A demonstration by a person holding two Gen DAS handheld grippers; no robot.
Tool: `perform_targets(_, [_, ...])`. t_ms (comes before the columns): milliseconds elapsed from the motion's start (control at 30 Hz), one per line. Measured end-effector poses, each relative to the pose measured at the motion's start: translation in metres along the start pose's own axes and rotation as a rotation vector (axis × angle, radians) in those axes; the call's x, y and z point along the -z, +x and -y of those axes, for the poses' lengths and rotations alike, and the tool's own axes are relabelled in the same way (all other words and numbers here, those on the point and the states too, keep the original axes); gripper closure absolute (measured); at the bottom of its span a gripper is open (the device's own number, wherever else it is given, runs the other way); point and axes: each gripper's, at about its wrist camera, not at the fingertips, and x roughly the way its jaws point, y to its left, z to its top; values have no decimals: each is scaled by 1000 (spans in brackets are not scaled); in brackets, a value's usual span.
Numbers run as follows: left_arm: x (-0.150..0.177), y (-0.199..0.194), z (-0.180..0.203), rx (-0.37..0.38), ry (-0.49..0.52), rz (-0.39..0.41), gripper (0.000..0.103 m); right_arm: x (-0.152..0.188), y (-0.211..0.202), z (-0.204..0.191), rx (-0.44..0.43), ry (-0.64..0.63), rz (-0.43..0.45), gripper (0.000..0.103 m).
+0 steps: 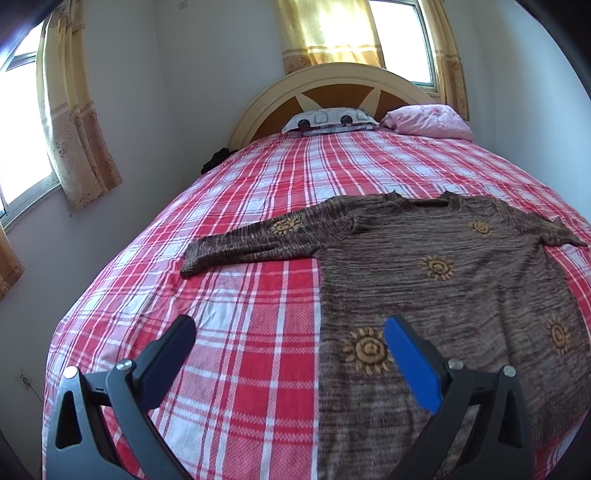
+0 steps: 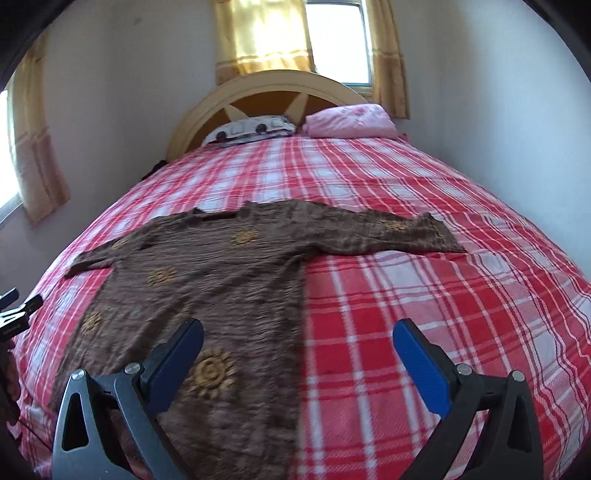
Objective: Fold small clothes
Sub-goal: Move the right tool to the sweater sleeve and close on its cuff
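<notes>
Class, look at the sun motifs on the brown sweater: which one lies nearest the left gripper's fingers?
The large sun near the hem of the brown sweater, just beside the blue-padded finger of the left gripper. The other suns lie farther up.

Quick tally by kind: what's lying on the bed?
Brown sweater: 1
Pillows: 2, patterned and pink
Total: 3, all on the red plaid bedspread

A bed (image 1: 258,229) with a red-and-white plaid cover fills the frame's middle; at its top stand an arched cream headboard (image 1: 332,77) and two pillows — one patterned (image 1: 328,118), one pink (image 1: 428,120). Pale walls (image 1: 177,92), sunlit windows (image 1: 391,33), yellow curtains (image 1: 70,122) at upper left.
</notes>
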Motion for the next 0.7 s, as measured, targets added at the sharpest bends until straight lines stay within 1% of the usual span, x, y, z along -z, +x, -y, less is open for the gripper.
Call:
perform_targets(233, [-13,44,12,-35,29,-5,0,-23,44,59,66,103,-38,1])
perform_targets(400, [-18,73,10,-59,42,-33,0,-35,72,96,98,162,-70,2])
perform_targets(433, [-19,79,8,-72,45,-35,0,-39,79,105,108,174,-74,6])
perform_targets(467, [-20,83,7,-82,45,-39,0,-42,84,112,112,179,-78,13])
perform_targets(533, [-22,93,2,-94,35,-49,0,-48,97,133,120,207,-96,22])
perform_targets(633, [-22,108,-3,-116,22,-76,0,-54,112,157,130,253,-109,26])
perform_targets(700, [-21,116,-4,-124,16,-95,0,-59,120,171,135,273,-111,33])
